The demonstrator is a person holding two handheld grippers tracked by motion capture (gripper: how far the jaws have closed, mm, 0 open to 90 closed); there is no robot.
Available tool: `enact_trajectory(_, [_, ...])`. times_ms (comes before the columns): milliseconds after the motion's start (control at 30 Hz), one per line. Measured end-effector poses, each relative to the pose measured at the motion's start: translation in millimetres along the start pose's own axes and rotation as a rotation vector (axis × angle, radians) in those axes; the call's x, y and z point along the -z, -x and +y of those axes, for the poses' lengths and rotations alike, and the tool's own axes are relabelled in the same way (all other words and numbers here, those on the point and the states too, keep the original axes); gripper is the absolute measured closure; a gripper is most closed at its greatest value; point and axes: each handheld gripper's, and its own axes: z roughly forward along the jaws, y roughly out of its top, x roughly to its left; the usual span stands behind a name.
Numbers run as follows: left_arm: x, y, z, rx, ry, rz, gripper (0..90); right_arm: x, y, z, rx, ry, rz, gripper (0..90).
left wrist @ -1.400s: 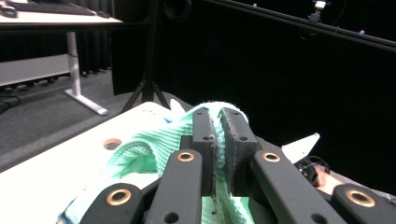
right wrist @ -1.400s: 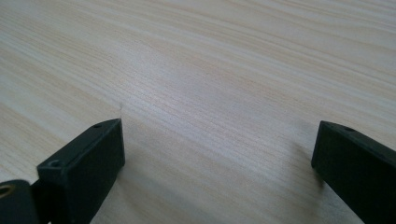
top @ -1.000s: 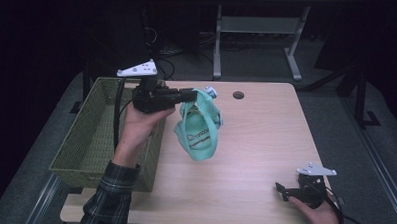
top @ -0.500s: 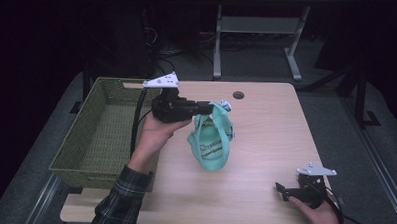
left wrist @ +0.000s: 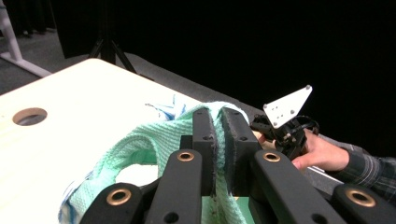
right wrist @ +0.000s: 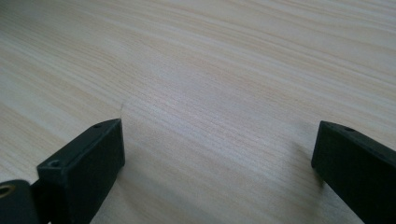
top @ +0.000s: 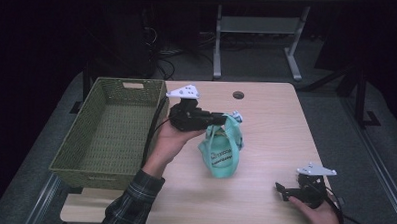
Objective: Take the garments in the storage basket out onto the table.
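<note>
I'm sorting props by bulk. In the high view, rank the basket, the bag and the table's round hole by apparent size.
1. Olive-green woven rectangular basket
2. Mint-green cloth bag
3. Round hole in the pale wooden table

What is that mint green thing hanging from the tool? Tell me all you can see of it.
The green bag looks like soft woven cloth, mint green with pale printed lettering too small to read and a bluish-white scrap near its top. The left gripper is shut on its upper fabric. It sags limp, its bottom at the wooden table, right of the basket.
</note>
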Motion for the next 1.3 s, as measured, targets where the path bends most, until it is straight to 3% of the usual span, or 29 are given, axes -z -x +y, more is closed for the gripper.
enact_trajectory(367, [-35.0,3.1,-17.4,0.001,-0.073,-0.02,84.0,0.0,0.0,0.0,0.0,0.0,0.0,2.1])
enact_trajectory(733, [-67.1,3.3,-46.6,0.026,-0.167,-0.042,83.9,0.1,0.0,0.0,0.0,-0.001,0.0,2.1])
enact_trajectory(1000, [-81.5,3.8,-61.9,0.038,-0.214,-0.052,83.7,0.1,0.1,0.0,0.001,0.0,0.0,2.1])
enact_trajectory(1300, [-94.3,-0.7,-85.3,0.048,-0.305,-0.055,83.3,0.1,0.1,0.0,0.001,0.0,0.0,2.2])
